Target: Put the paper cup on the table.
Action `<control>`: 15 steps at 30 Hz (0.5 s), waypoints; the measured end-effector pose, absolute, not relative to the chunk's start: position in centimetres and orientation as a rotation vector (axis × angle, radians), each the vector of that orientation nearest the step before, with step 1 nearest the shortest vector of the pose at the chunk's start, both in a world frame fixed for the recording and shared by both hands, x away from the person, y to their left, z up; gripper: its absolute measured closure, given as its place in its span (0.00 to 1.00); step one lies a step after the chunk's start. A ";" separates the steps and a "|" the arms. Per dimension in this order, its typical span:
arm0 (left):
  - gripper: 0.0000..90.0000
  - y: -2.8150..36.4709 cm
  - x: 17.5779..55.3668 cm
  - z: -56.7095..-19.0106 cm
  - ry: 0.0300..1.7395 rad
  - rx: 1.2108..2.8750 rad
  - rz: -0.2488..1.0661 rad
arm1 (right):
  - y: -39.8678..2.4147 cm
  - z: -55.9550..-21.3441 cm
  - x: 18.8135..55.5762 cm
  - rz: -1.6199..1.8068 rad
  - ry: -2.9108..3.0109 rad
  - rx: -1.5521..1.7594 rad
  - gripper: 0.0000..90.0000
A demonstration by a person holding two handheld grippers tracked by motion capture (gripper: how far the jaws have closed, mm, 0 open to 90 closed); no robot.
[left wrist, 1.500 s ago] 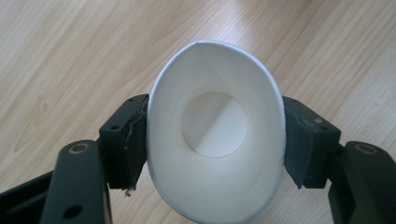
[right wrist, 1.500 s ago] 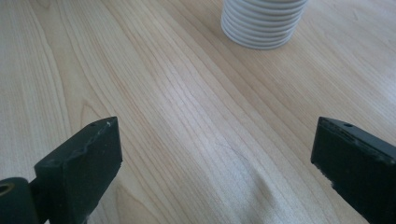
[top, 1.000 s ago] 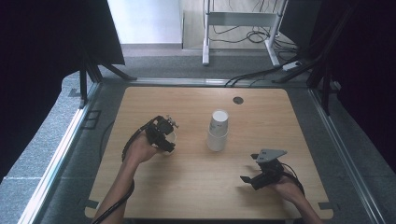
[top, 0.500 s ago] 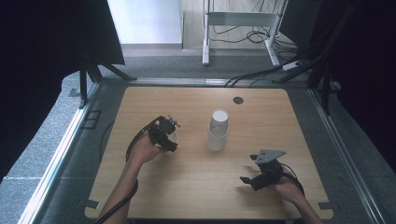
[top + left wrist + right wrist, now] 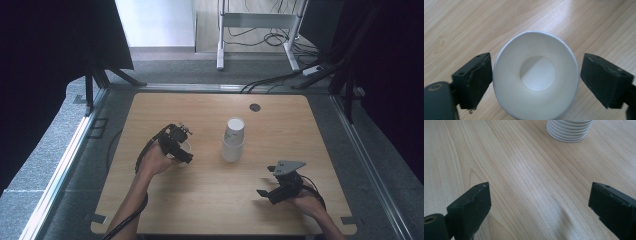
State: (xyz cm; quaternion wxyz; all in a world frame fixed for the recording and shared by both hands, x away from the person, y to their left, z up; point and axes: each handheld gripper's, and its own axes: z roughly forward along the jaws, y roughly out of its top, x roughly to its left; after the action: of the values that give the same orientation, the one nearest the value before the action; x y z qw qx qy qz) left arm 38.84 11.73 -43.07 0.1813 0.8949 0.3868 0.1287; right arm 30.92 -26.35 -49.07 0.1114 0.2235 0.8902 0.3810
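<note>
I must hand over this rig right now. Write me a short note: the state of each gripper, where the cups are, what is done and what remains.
Left gripper: open, jaws on either side of a single paper cup standing mouth-up on the table, not clamped.
Right gripper: open, holding nothing, low over bare wood near the table's front right.
Stack of cups: upside down at the table's middle.
Done: one cup stands apart from the stack.
Left: probably separating the remaining cups.

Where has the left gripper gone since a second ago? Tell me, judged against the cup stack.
Yes, slightly. In the high view the left gripper, jaws open around a single paper cup, has shifted a little down the picture toward the person, while the cup stack stayed put.
</note>
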 end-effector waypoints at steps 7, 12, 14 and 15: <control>0.02 12.0 38.4 -42.3 1.078 2.478 0.357 | -26.3 -49.1 30.9 1.117 2.616 0.652 0.05; 0.00 12.0 37.9 -41.7 1.069 2.438 0.360 | -26.2 -49.1 30.9 1.117 2.618 0.651 0.05; 0.00 12.0 37.7 -41.4 1.062 2.426 0.368 | -26.2 -49.1 30.9 1.116 2.618 0.651 0.05; 0.00 12.0 37.7 -41.4 1.062 2.426 0.368 | -26.2 -49.1 30.9 1.116 2.618 0.651 0.05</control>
State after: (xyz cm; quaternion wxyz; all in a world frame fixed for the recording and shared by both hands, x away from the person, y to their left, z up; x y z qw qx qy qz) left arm 37.67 12.00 -41.42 0.2315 0.8827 0.3865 0.1338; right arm 30.88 -26.21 -49.13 0.1109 0.2215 0.8912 0.3801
